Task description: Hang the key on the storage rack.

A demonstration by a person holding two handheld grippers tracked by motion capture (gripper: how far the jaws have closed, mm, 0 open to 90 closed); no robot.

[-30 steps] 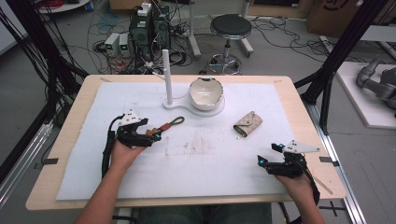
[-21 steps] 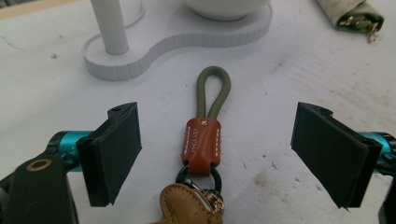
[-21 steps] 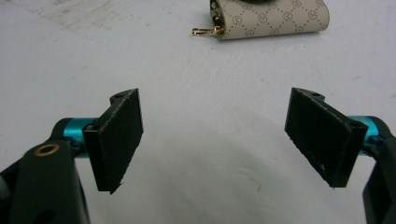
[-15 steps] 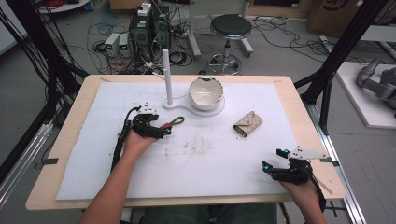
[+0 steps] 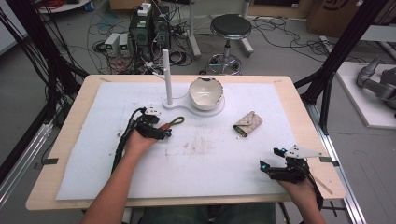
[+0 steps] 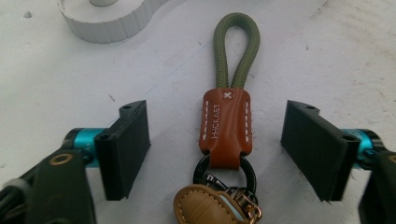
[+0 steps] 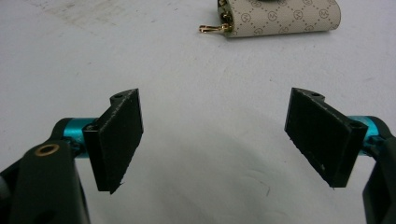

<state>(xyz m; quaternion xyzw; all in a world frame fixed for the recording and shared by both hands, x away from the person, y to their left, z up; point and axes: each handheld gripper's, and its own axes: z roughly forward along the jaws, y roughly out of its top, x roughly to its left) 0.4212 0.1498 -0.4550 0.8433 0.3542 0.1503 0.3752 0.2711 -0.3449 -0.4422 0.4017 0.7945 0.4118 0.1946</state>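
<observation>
A keychain lies flat on the white mat: a brown leather tab, an olive cord loop pointing away, a black ring and a tan leather piece at its near end. My left gripper is open over it, jaws on either side of the brown tab, not touching. My right gripper rests open near the table's front right, nothing between its jaws. A beige patterned key pouch with a gold clasp lies ahead of it.
A white stand with an upright post and a cracked white bowl sits at the mat's back centre. Its ribbed base lies just beyond the keychain. A wooden table edge frames the mat.
My left gripper has moved forward and right until its open jaws straddle the keychain. My right gripper has drifted slightly toward the front right edge.
</observation>
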